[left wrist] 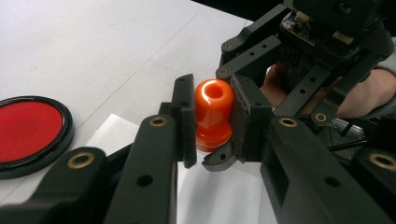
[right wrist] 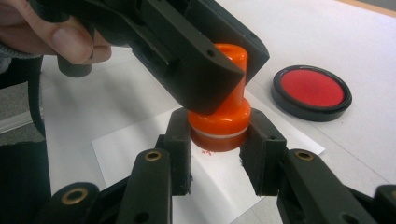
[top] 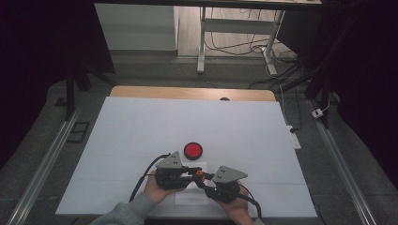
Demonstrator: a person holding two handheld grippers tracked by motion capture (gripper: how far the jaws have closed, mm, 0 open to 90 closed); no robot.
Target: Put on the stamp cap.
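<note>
From above, your two grippers meet near the front edge of the table [top: 141, 122], over a small paper [top: 193, 196]. The left gripper [top: 193, 175] and right gripper [top: 202, 183] point toward each other, with the orange stamp [top: 199, 174] a mere speck between them; the red ink pad [top: 193, 150] lies just beyond, apart from both.

Along the left gripper [left wrist: 212, 119], you see its jaws narrowed onto the stamp's [left wrist: 213, 114] upper neck, long axis roughly upright, hollow top facing the camera.

Along the right gripper [right wrist: 218, 140], its jaws flank the stamp's [right wrist: 219, 122] wide base, seemingly touching, though the contact is hard to confirm. The stamp sits just over the paper [right wrist: 210, 179], where a faint red mark shows, and the pad [right wrist: 311, 92] lies away to the right. Both grippers are equally near, stacked along the upright axis.
</note>
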